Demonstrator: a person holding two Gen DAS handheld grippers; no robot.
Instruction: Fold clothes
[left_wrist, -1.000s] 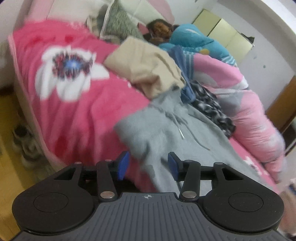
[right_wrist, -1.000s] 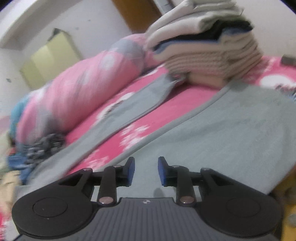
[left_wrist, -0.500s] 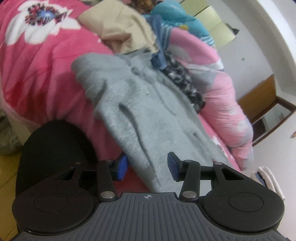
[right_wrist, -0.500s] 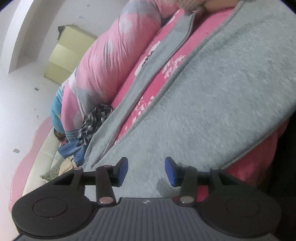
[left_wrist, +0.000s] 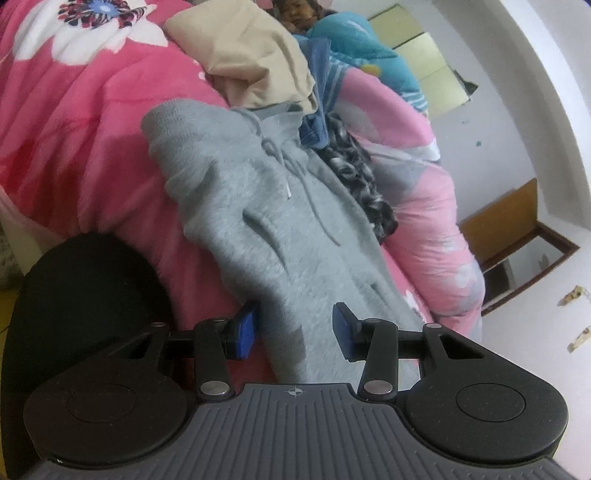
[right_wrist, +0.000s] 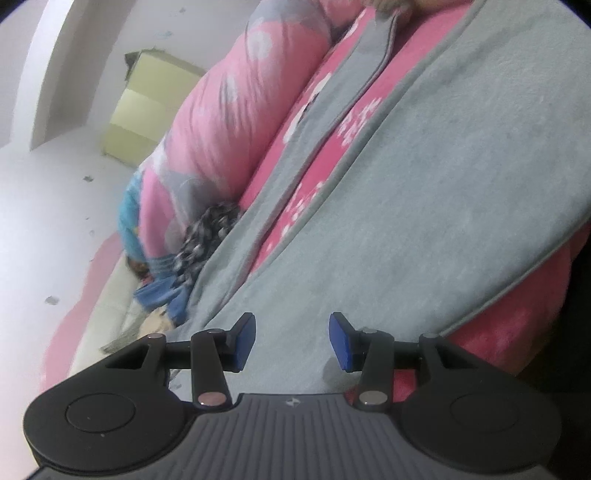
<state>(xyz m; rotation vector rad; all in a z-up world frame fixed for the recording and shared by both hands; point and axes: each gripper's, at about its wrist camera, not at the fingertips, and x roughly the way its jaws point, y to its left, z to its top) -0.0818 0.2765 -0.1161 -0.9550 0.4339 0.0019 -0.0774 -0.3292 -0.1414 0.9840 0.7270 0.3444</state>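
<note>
one grey fleece hooded sweatshirt (left_wrist: 295, 229) with two drawcords, spread on the bed. one crumpled beige garment (left_wrist: 255, 62). one blue garment (left_wrist: 314, 125), bunched. one black-and-white patterned garment (left_wrist: 362, 177). one rolled pink floral quilt (left_wrist: 424, 206). one pink plush blanket with white flowers (left_wrist: 74, 122) covering the bed. one teal-clad person (left_wrist: 354, 40) lying at the far end. two pale yellow cabinet panels (left_wrist: 432, 70) on the wall. two grippers counted, one per view, each with two blue-padded jaws.
</note>
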